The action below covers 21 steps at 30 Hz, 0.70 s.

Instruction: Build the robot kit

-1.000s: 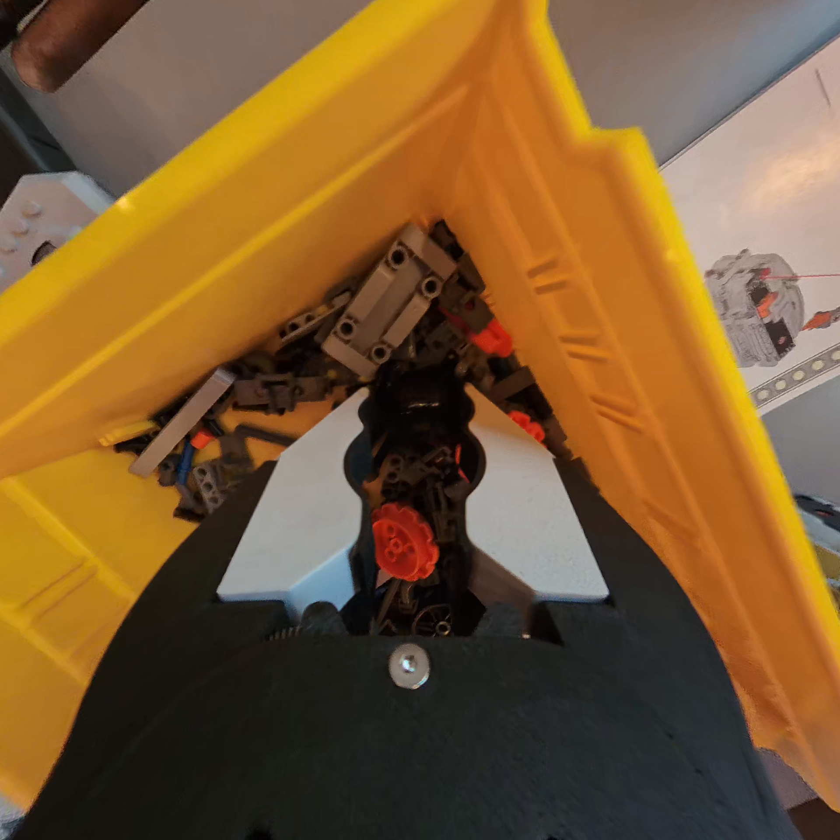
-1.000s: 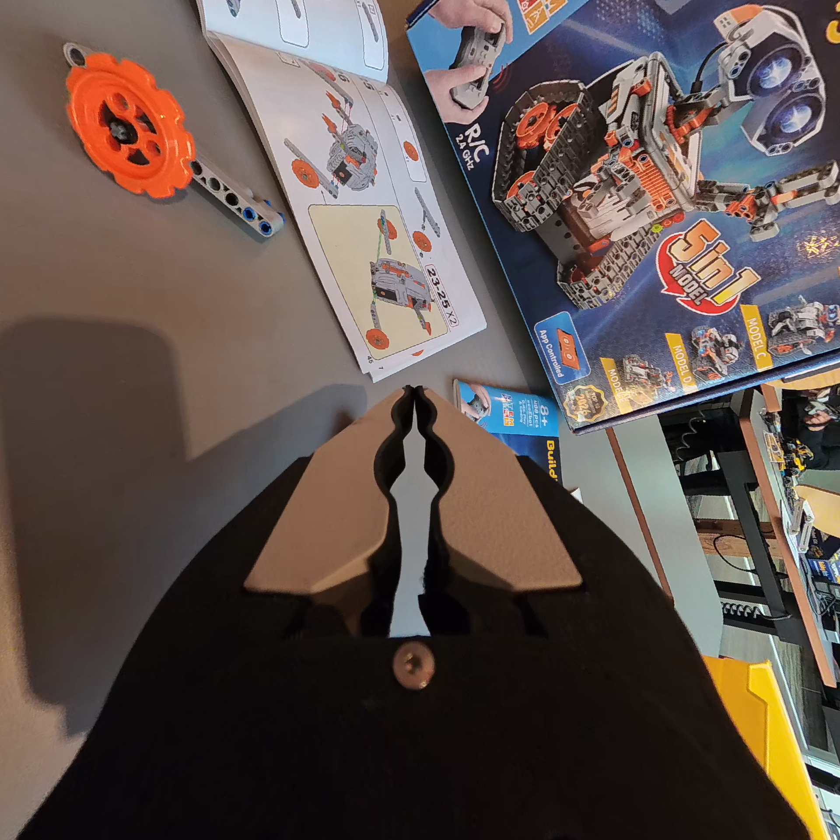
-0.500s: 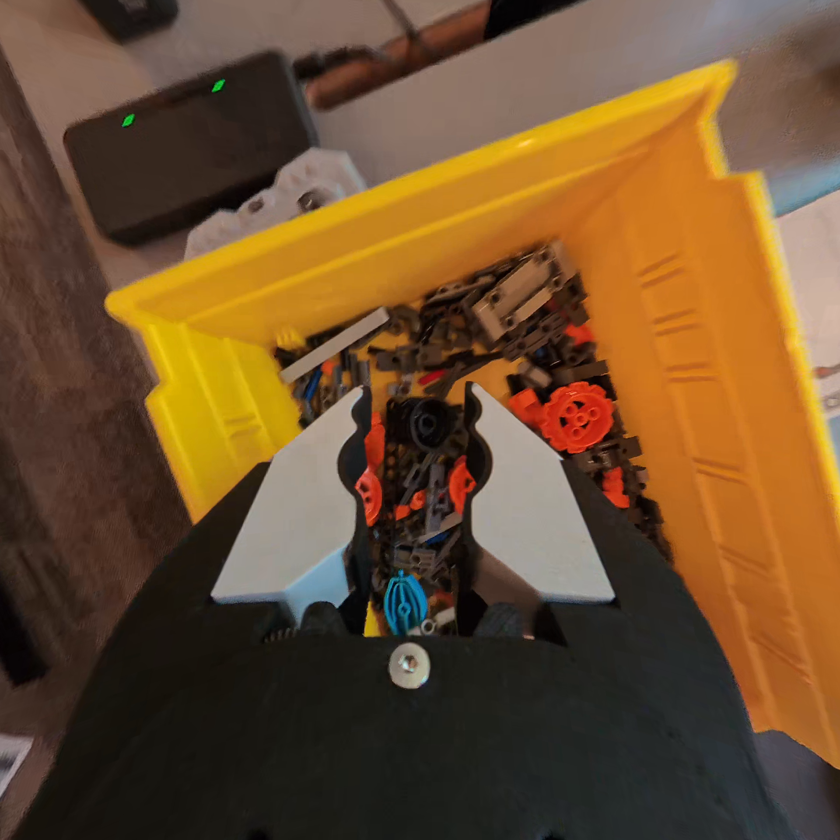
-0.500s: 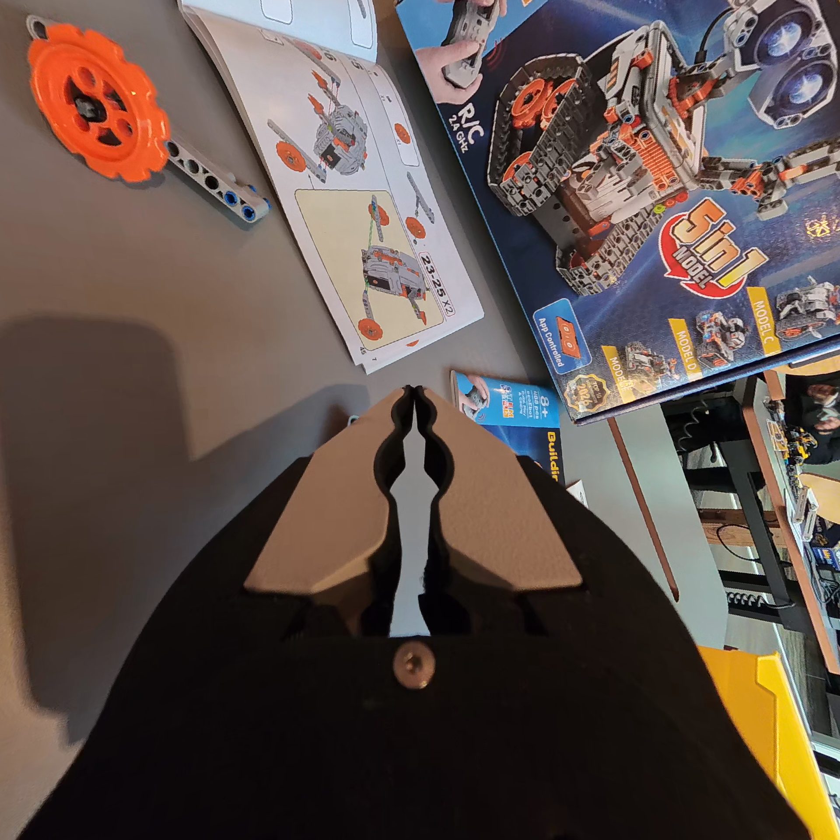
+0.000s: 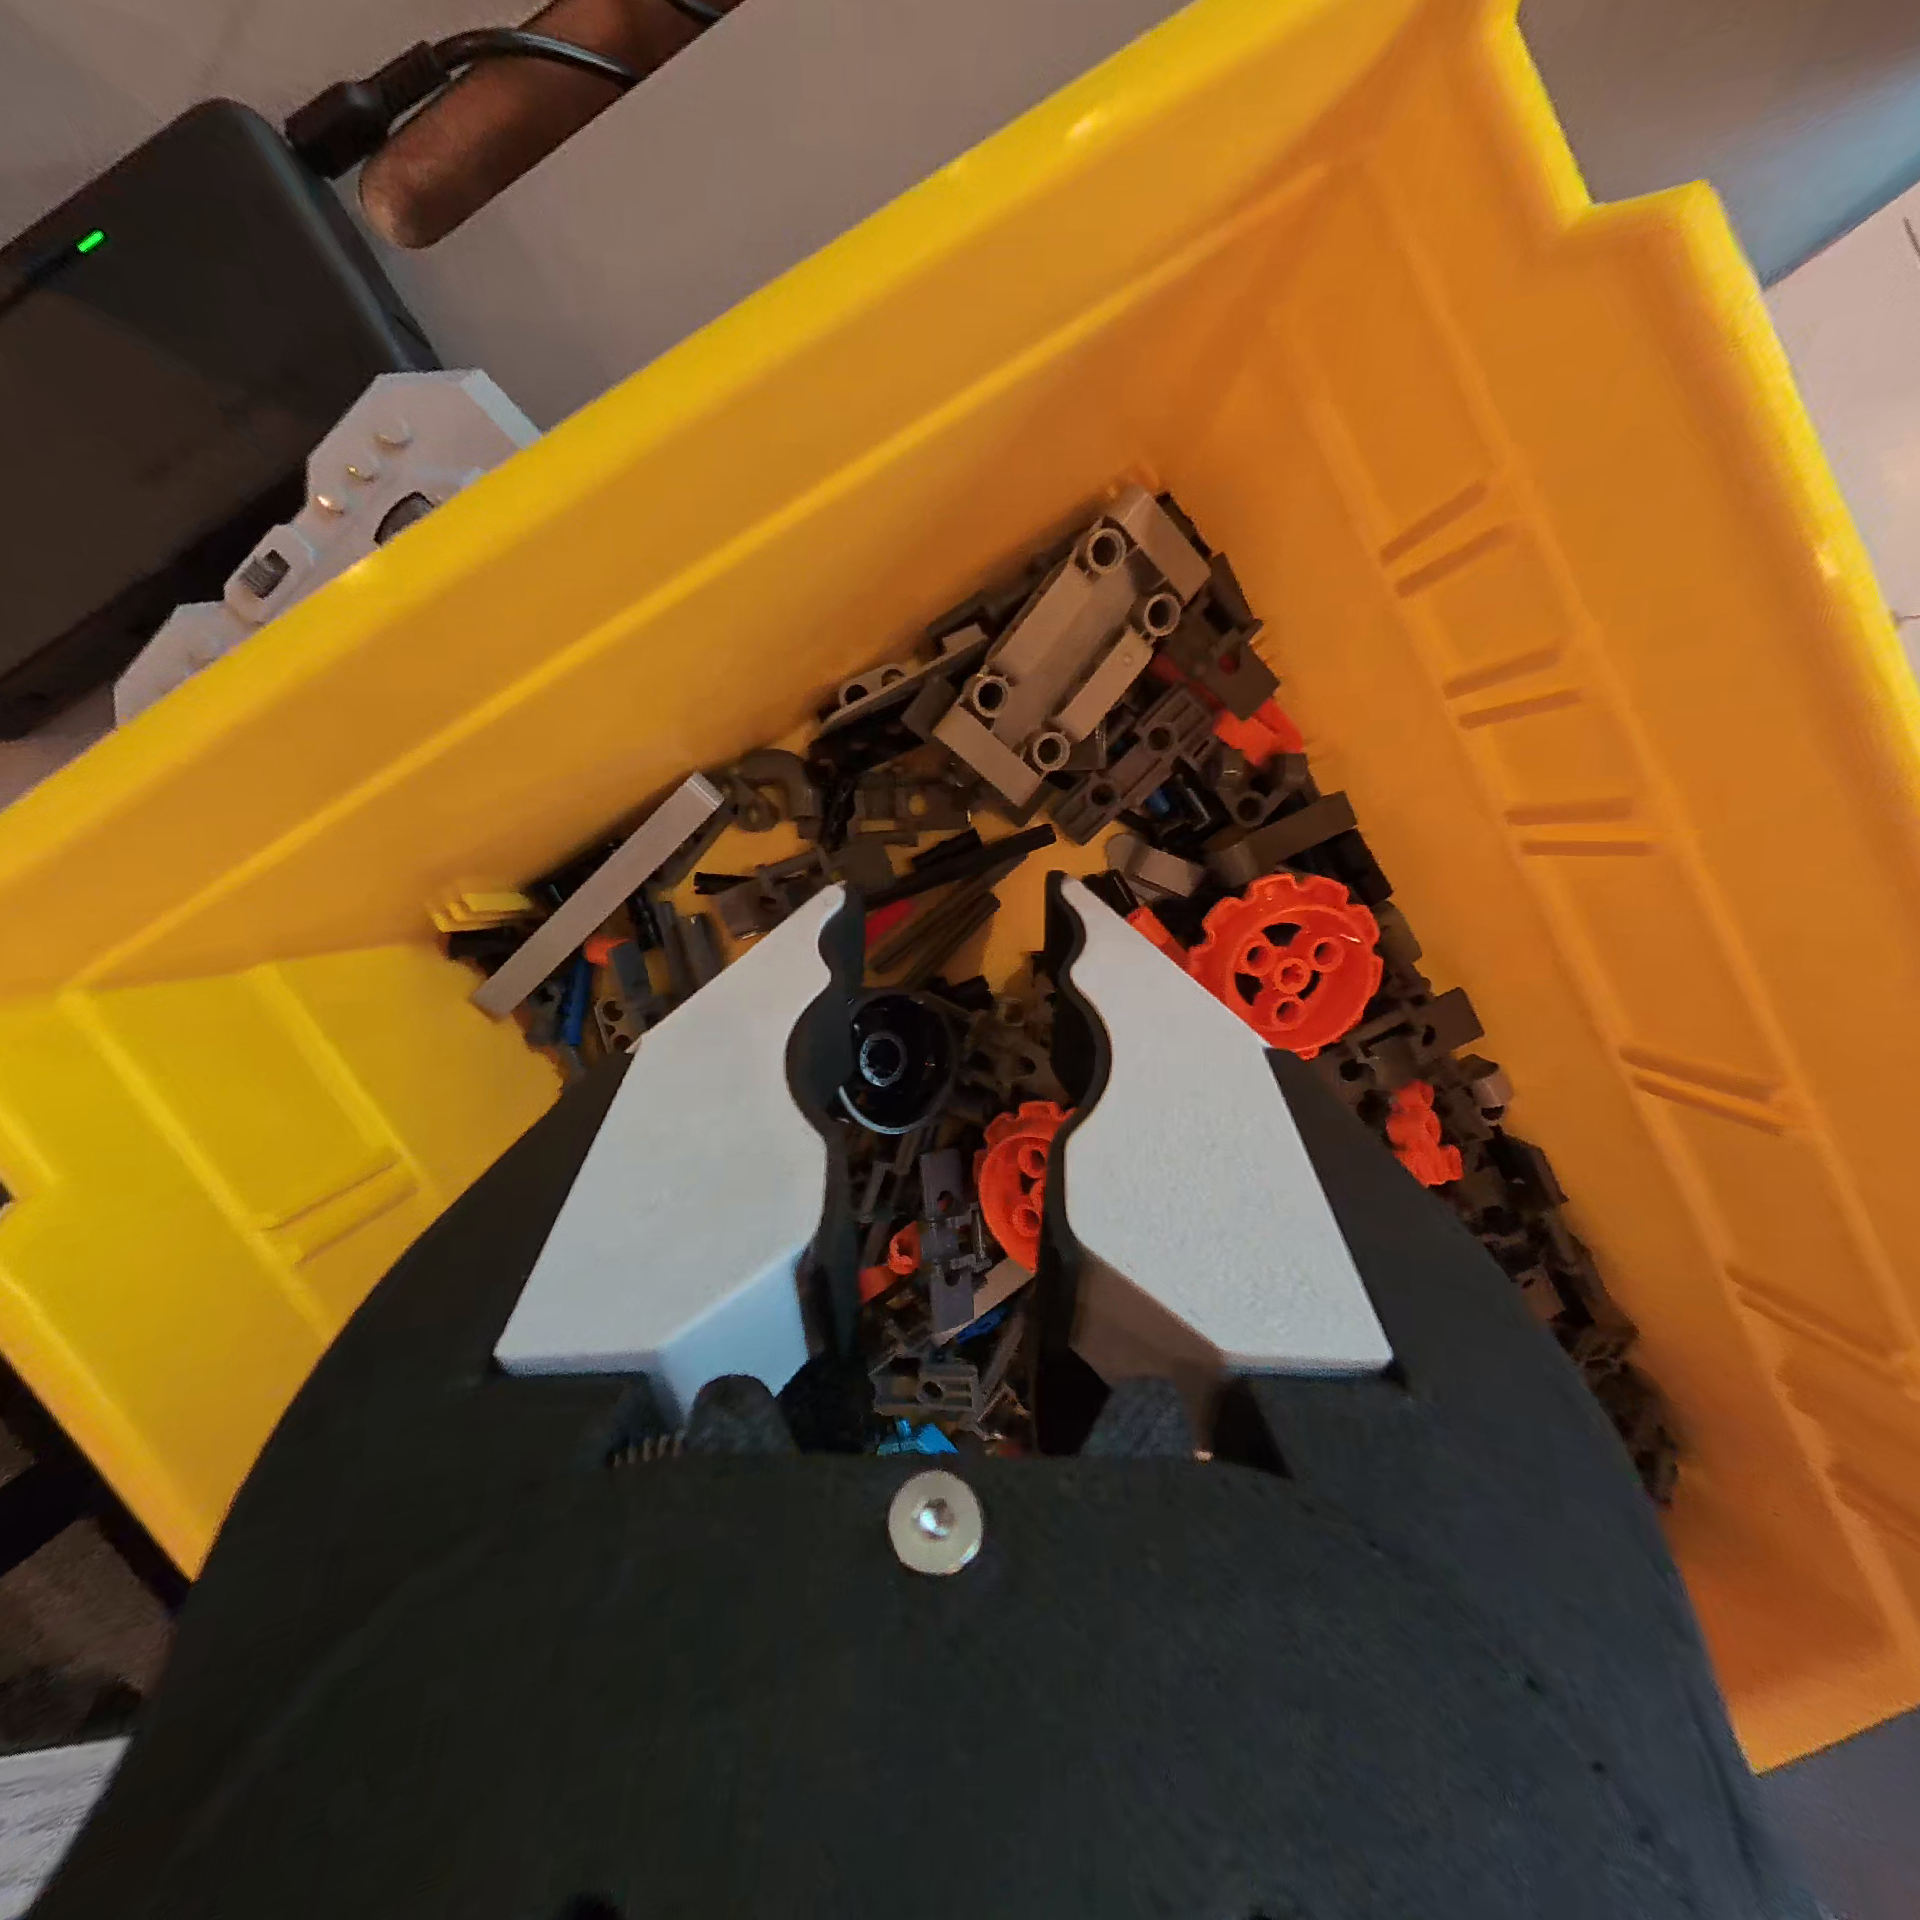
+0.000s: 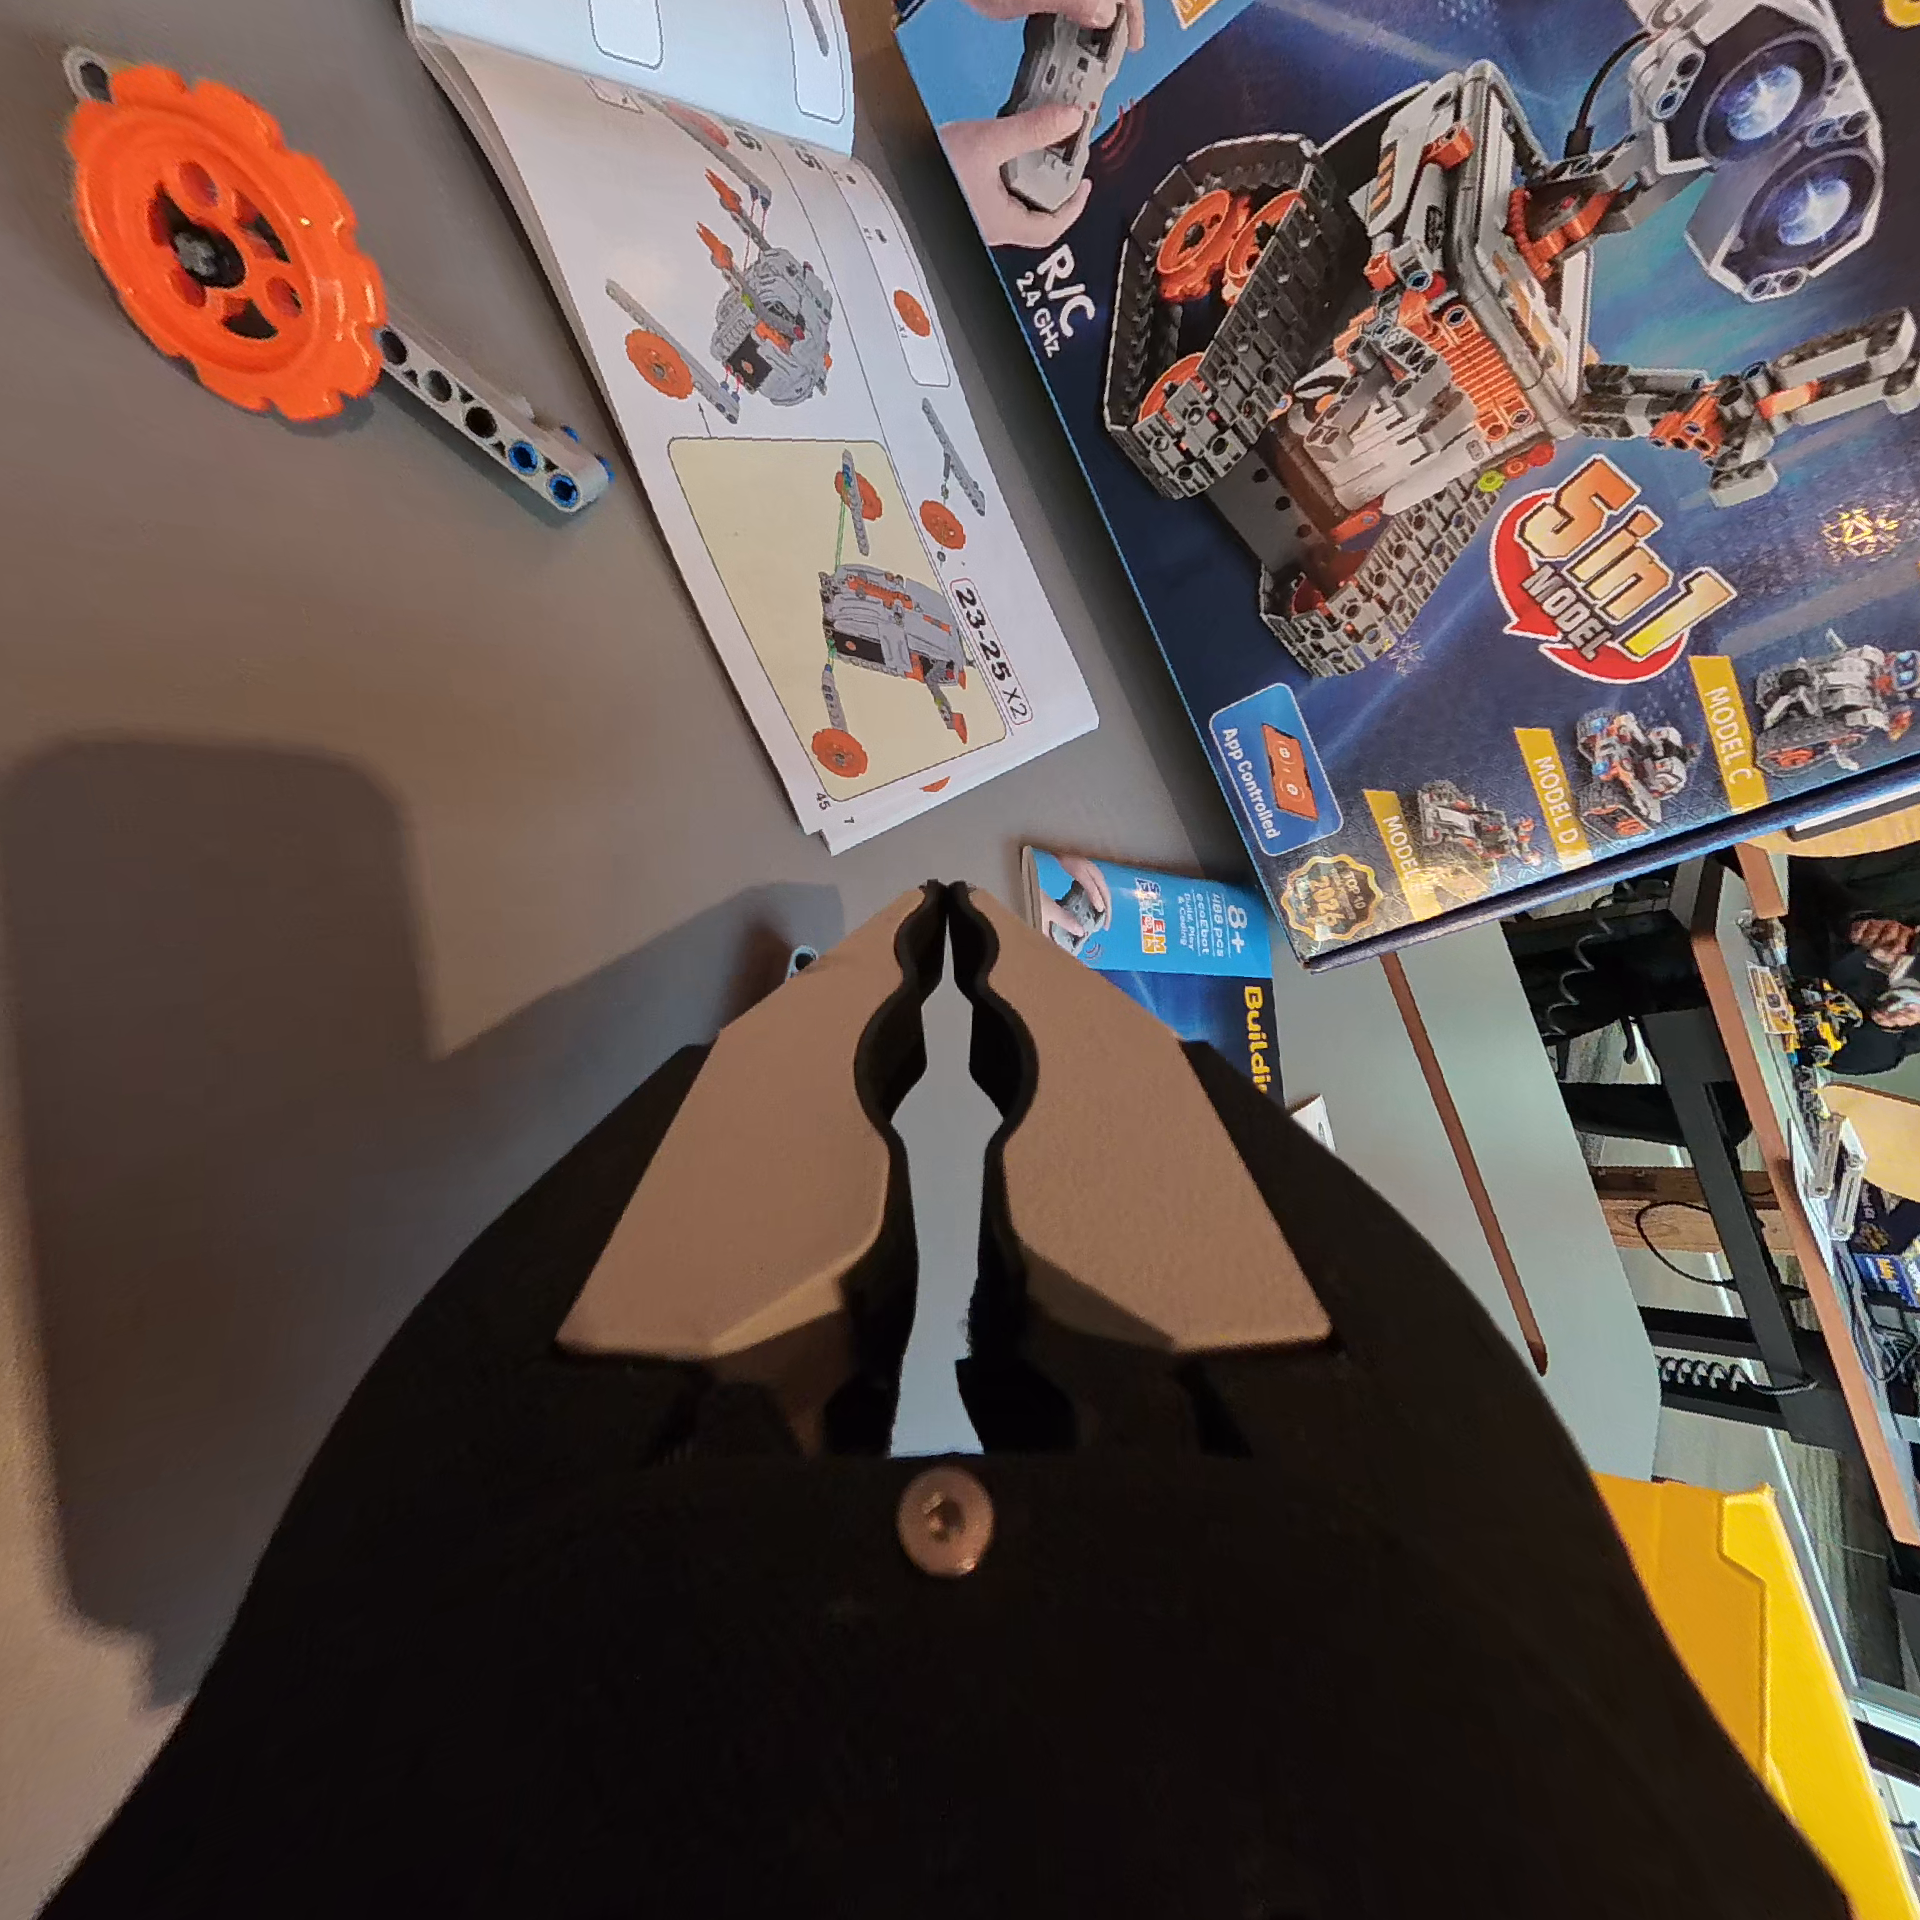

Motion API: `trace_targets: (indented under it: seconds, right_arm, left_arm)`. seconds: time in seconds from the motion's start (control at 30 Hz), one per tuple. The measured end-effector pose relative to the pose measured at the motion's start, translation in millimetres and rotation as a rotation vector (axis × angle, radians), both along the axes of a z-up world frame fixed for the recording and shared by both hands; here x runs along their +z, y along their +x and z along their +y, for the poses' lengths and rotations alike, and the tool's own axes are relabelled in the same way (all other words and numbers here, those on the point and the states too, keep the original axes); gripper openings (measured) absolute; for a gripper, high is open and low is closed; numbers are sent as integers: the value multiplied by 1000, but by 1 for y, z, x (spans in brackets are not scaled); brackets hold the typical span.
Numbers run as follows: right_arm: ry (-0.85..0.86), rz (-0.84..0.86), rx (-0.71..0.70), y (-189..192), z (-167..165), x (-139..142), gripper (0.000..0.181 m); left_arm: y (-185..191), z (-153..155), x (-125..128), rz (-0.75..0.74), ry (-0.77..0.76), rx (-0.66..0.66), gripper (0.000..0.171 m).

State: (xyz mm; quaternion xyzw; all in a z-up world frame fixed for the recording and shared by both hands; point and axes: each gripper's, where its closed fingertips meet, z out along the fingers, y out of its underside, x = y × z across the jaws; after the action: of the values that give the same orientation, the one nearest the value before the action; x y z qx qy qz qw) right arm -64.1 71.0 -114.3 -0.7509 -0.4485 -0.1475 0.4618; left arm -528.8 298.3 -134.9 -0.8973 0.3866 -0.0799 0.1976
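The yellow bin (image 5: 727, 582) corrals a heap of loose building pieces, mostly dark, with an orange gear (image 5: 1288, 966) among them. The left tongs (image 5: 951, 904) hang parted over the heap, a black wheel (image 5: 883, 1060) against the left finger, whether gripped I cannot tell. The right tongs (image 6: 945, 891), closed and empty, hover above the counter (image 6: 312, 644) near an open booklet (image 6: 831, 499).

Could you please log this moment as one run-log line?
left gripper: open, over loose parts in yellow bin, black wheel by its left finger | right gripper: shut, empty, above grey table near instruction booklet
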Motion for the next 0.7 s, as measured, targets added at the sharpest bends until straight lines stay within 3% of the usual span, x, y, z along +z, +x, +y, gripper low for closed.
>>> trace_targets:
  seconds: [0.17,0.33,0.43,0.57,0.7]
  right_arm:
    - [-2,-3,2,-1,0,0,0]
    - [2,0,3,-1,0,1,0]
    - [-4,-2,-1,0,0,-1,0]
    - [-11,-8,-8,2,1,-4,0]
    - [-12,-3,-13,3,2,-4,0]
  left_arm:
    - [-8,12,9,-60,42,74,29]
    - [-33,20,8,25,78,145,28]
    - [-22,16,9,-39,53,118,31]
    - [13,8,19,-191,14,41,49]
    - [18,11,15,-162,29,46,54]
